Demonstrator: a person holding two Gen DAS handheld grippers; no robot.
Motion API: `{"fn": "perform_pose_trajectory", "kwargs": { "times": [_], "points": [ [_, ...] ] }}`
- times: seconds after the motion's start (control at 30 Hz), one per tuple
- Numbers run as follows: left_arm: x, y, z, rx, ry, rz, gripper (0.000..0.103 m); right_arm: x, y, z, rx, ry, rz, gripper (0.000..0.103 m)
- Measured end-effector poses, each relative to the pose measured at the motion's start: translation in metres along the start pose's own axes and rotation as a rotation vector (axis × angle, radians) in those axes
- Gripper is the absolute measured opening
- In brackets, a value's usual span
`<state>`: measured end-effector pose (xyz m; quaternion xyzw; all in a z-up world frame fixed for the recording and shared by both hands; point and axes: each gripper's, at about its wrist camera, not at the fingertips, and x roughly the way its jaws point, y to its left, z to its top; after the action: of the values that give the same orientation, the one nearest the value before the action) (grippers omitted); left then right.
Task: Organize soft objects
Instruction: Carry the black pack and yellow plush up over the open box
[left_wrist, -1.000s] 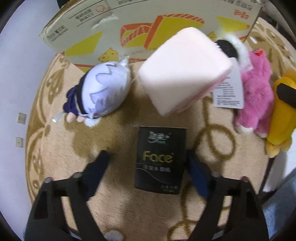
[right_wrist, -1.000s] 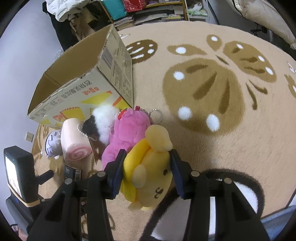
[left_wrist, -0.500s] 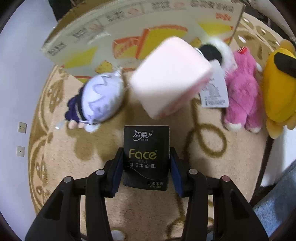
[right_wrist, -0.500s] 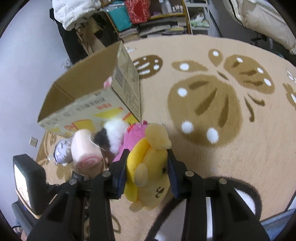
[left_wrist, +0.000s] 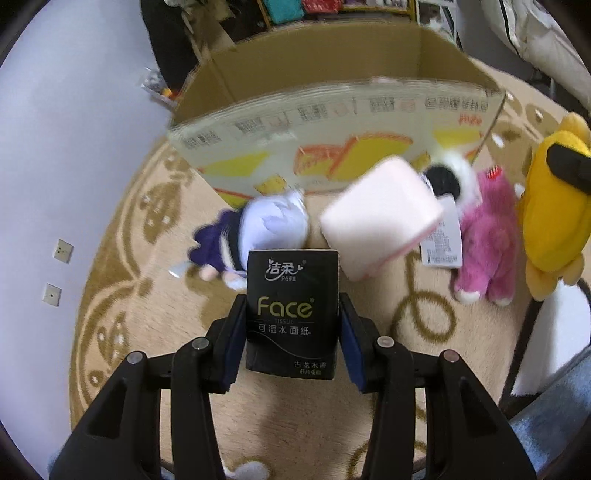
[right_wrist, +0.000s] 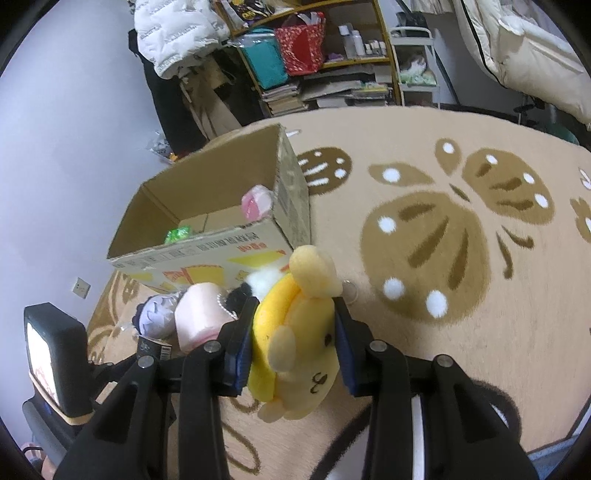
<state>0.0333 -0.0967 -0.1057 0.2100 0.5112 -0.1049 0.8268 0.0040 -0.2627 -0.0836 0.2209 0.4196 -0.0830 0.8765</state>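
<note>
Clamping a black tissue pack (left_wrist: 291, 314), the left tool (left_wrist: 291, 332) holds it clear of the rug (left_wrist: 122, 295), its jaws having just closed. The right tool (right_wrist: 291, 339) squeezes a yellow plush dog (right_wrist: 295, 332). The cardboard box (left_wrist: 332, 147) stands at twelve o'clock, with the pink roll plush (left_wrist: 376, 218) just before it.

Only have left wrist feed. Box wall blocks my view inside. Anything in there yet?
Observer: Yes. The right wrist view shows a pink item and something green inside the cardboard box.
Operator: What's the right hand-held gripper doing?
Observer: The right hand-held gripper is shut on the yellow plush, pads pressing both its sides.
Operator: Which way does the plush face?
Observer: Its face points toward the camera, ears toward the box.
</note>
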Motion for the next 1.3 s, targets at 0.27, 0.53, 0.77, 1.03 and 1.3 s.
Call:
{"fn": "perform_pose_trajectory", "kwargs": {
  "times": [0.27,0.53,0.77,1.03,1.3],
  "points": [
    [-0.029,0.019,0.011,-0.076,-0.119,0.03,0.044,-0.007,0.016,0.003,-0.055,-0.038,0.022,0.041],
    [-0.041,0.045,0.02,-0.104,-0.215,0.081,0.045,-0.015,0.029,0.008,-0.095,-0.08,0.042,0.041],
    [-0.058,0.056,0.029,-0.123,-0.28,0.089,0.045,-0.023,0.04,0.015,-0.124,-0.135,0.064,0.041],
    [-0.075,0.064,0.043,-0.138,-0.36,0.098,0.045,-0.029,0.053,0.026,-0.15,-0.188,0.09,0.041],
    [-0.08,0.073,0.055,-0.159,-0.391,0.126,0.045,-0.032,0.063,0.037,-0.185,-0.256,0.122,0.041]
  ]
}}
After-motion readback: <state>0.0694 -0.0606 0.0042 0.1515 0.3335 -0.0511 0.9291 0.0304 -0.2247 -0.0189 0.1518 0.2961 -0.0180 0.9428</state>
